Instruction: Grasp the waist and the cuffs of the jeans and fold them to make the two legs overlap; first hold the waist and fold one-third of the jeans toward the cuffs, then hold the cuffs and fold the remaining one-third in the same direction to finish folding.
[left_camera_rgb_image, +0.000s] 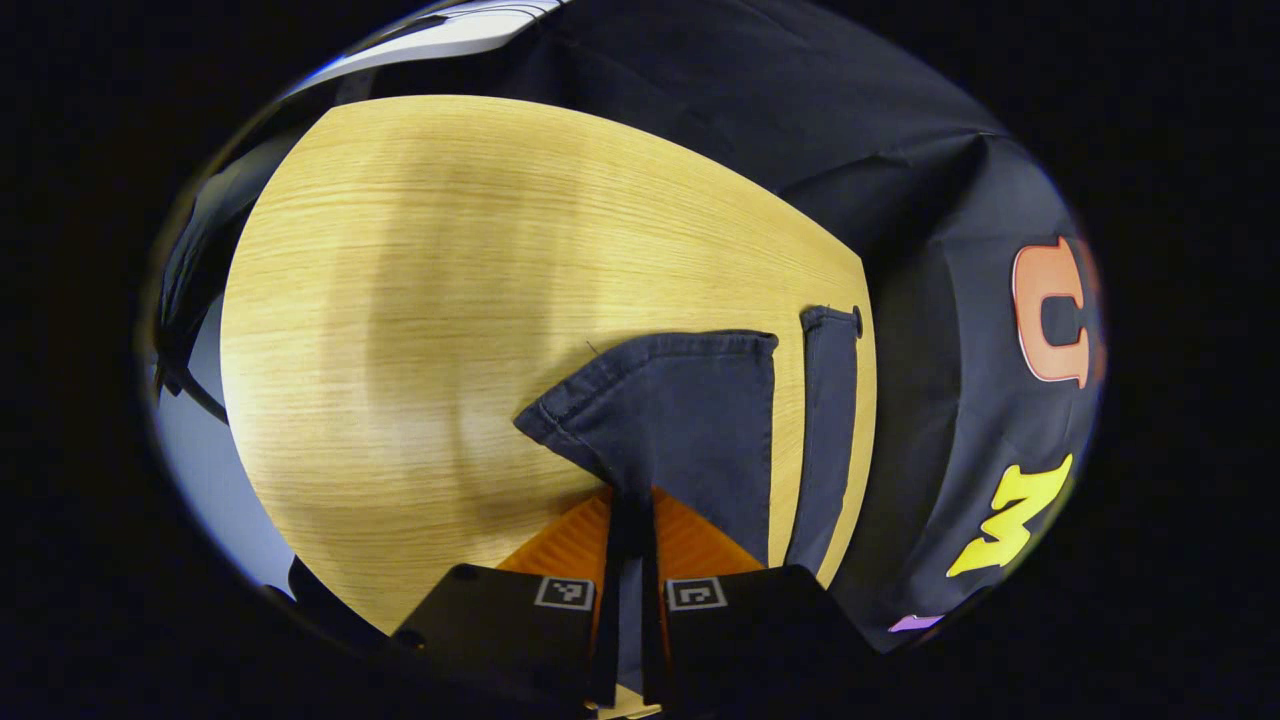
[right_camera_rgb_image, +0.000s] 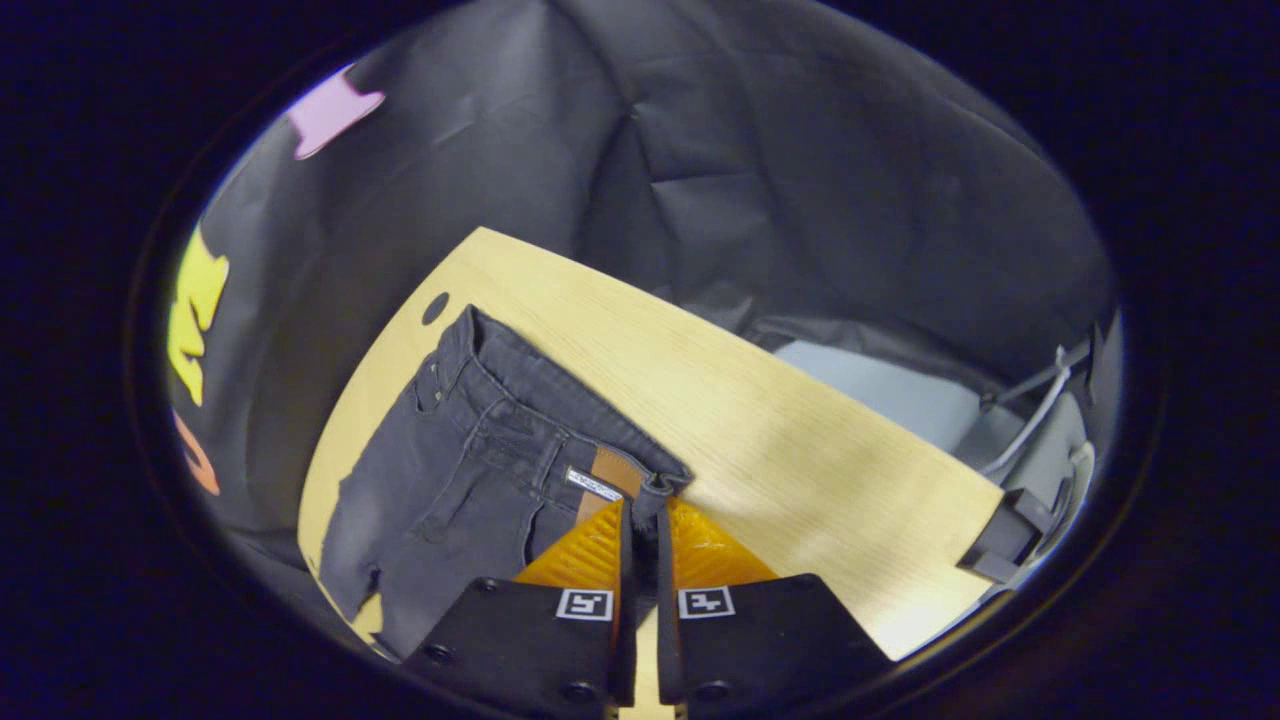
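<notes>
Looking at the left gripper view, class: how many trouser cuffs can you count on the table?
2. One cuff spreads wide just ahead of the left tongs, which pinch its fabric. The other cuff lies apart to its right, near the table edge. Folds may hide more.

No readable text — only small tags and coded markers.

In the right gripper view the jeans (right_camera_rgb_image: 470, 470), lying toward the table's (right_camera_rgb_image: 800, 450) left corner, carry a small white label (right_camera_rgb_image: 593, 484) at the waistband beside a brown patch (right_camera_rgb_image: 612, 470); its print is too small to make out. Each of the right gripper's (right_camera_rgb_image: 640, 540) fingers bears a square black-and-white coded marker (right_camera_rgb_image: 584, 604) — a pattern, not letters. The left gripper's (left_camera_rgb_image: 632, 520) fingers carry the same kind of marker (left_camera_rgb_image: 565, 592) in the left gripper view.
</notes>
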